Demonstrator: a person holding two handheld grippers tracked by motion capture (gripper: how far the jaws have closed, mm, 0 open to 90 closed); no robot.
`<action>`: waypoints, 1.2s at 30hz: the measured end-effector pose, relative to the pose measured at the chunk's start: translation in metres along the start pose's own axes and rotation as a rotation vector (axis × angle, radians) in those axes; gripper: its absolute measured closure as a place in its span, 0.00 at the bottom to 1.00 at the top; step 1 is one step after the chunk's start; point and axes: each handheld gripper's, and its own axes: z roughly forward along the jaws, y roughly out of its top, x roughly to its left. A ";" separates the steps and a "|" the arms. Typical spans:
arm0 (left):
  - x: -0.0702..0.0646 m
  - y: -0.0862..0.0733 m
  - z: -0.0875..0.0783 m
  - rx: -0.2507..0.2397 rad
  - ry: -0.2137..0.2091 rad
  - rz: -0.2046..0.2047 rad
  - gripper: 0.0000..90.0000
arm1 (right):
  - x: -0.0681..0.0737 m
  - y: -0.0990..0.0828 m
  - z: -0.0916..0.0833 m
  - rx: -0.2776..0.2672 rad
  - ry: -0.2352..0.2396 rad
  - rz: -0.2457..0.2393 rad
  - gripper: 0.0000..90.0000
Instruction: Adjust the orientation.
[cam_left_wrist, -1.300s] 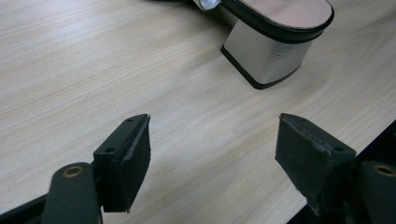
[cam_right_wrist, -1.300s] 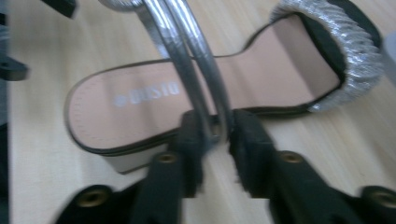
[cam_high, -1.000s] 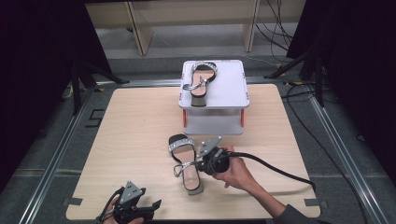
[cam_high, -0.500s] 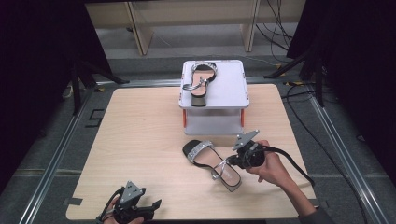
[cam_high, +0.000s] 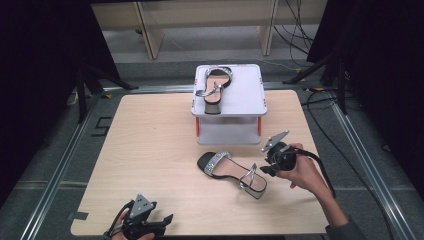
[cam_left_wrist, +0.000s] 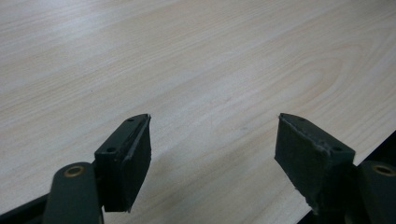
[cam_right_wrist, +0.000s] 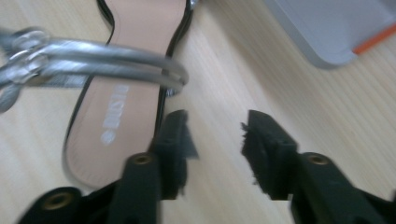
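**Sandal down on table, R gripper off it**

R gripper (cam_high: 266, 165) sits near the table's right side, just right of the black sandal (cam_high: 231, 172) w/ silver straps. Its jaws have just been opening; nothing between them now. In the right gripper view the two black pads stand apart over bare wood, w/ the sandal's heel end and silver ankle strap (cam_right_wrist: 93, 58) just beside the left pad, not clamped. Can't tell if that pad brushes the sole edge.

Sandal lies flat on the wooden table (cam_high: 150, 145), sole down, toe end pointing toward table centre, heel end toward the R gripper. It's in front of the white two-level stand (cam_high: 245, 97), near it but apart.

A 2nd matching sandal (cam_high: 215, 87) rests on the stand's top shelf, left part.

L gripper (cam_high: 150, 225) is at the near table edge, left of centre, well apart from both sandals. In the left gripper view its jaws are wide apart, empty, over plain wood.
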 end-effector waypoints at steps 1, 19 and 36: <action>0.001 0.000 0.000 0.002 0.001 0.004 0.29 | 0.000 0.000 -0.008 -0.020 -0.005 0.011 0.61; -0.002 0.000 0.000 0.002 -0.018 0.000 0.29 | 0.066 0.111 0.015 -0.038 -0.012 -0.009 0.40; -0.002 -0.001 0.000 -0.009 -0.018 0.001 0.29 | 0.062 0.102 0.072 0.200 -0.011 -0.020 0.37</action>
